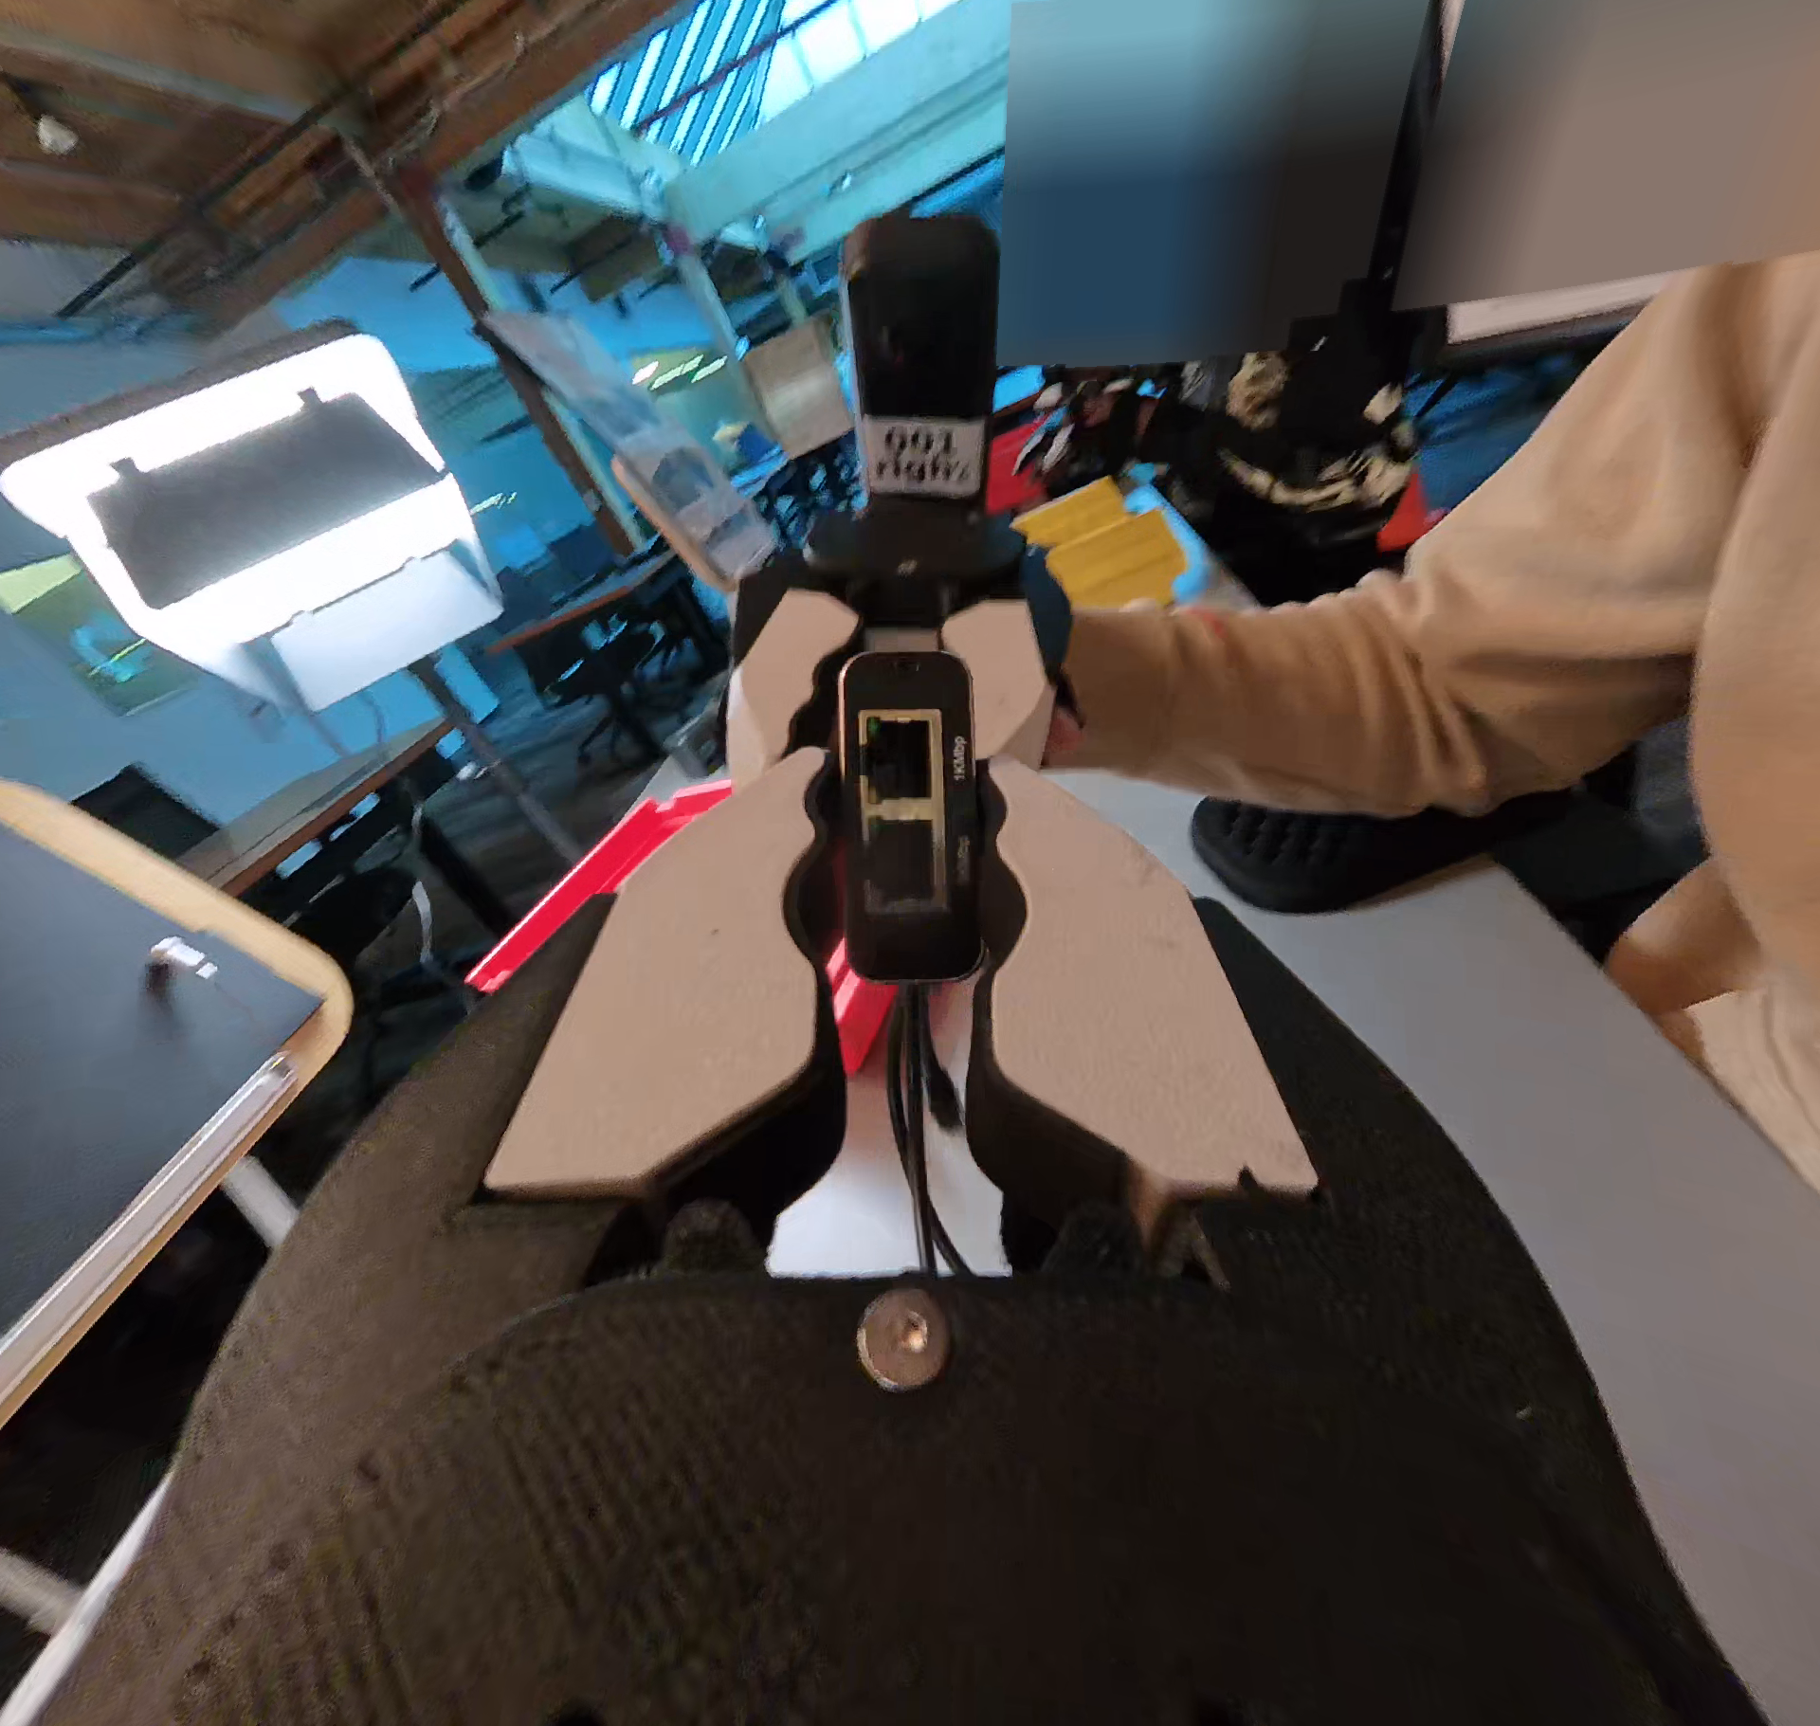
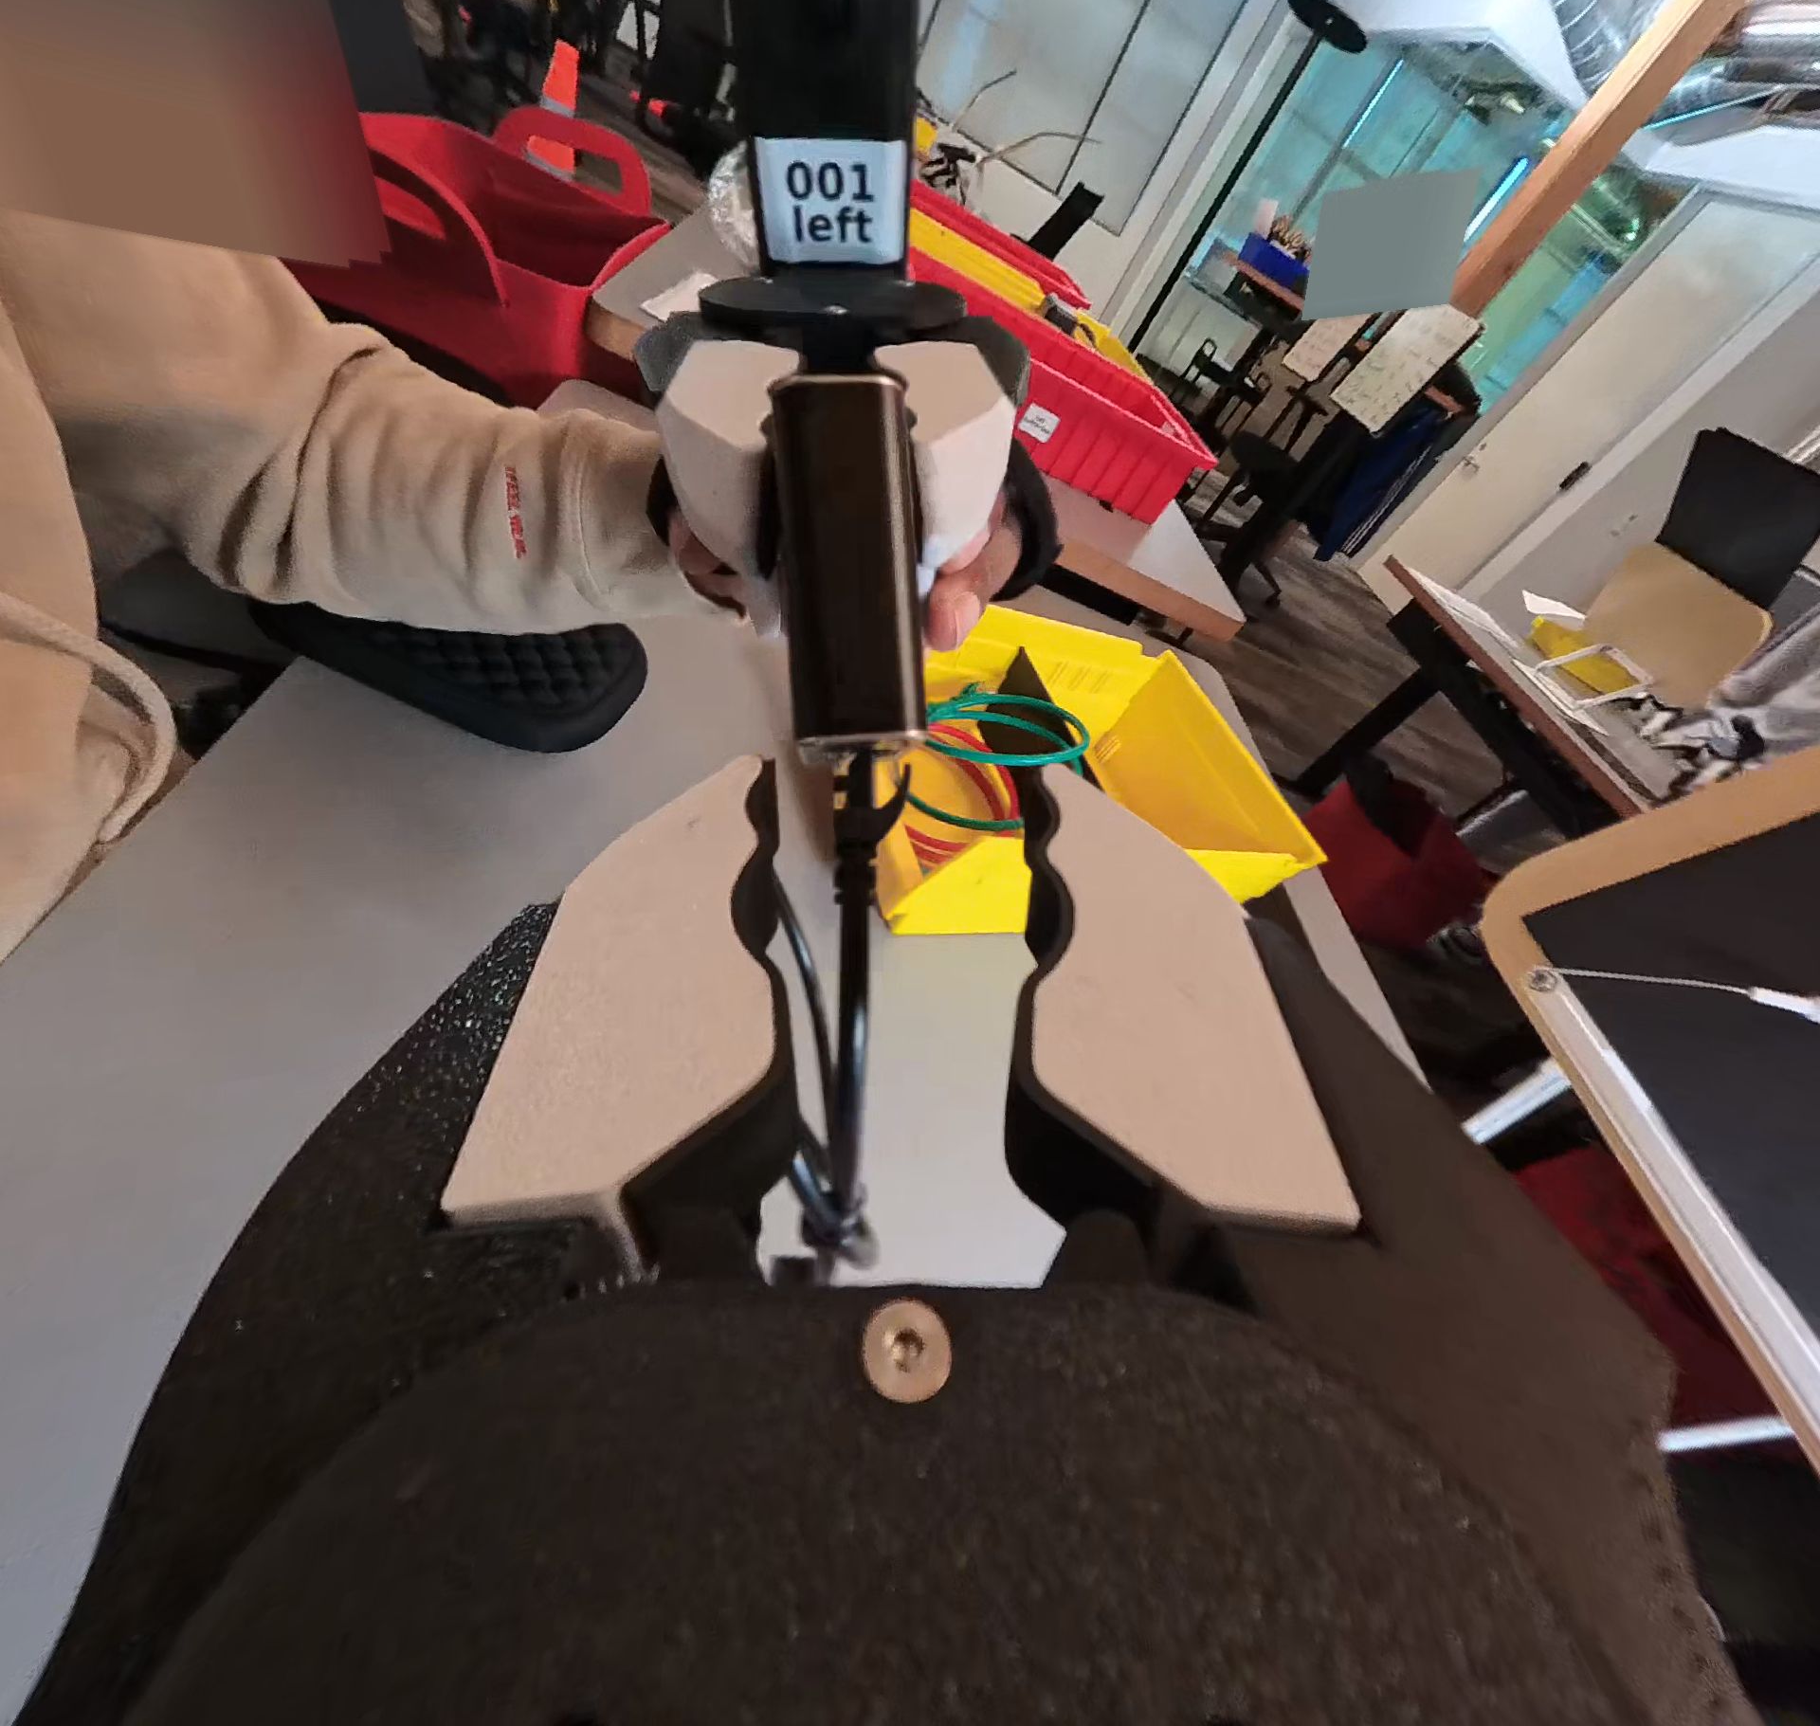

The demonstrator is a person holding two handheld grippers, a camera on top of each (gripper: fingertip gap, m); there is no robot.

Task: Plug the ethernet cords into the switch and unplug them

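Observation:
The switch [image 1: 908,822] is a small black box with two empty ports facing the left wrist view. My left gripper [image 1: 906,778] is shut on its sides and holds it above the grey table [image 1: 1428,989]. Black cables [image 1: 916,1108] hang from its lower end. My right gripper [image 2: 896,783] is open and empty, just short of the back of the switch [image 2: 847,546], with a black cable [image 2: 849,989] running between its fingers. It also shows in the left wrist view [image 1: 901,640], behind the switch. Green [image 2: 1024,728] and red [image 2: 950,827] ethernet cords lie coiled in a yellow bin [image 2: 1202,792].
A person's beige sleeve [image 2: 345,467] and a black padded rest [image 2: 463,684] lie at the table's left. Red bins [image 2: 1083,379] and a red tote [image 2: 473,231] stand behind. A black-topped, wood-edged table [image 2: 1674,989] is close on the right. My left and right fingertips are right by each other.

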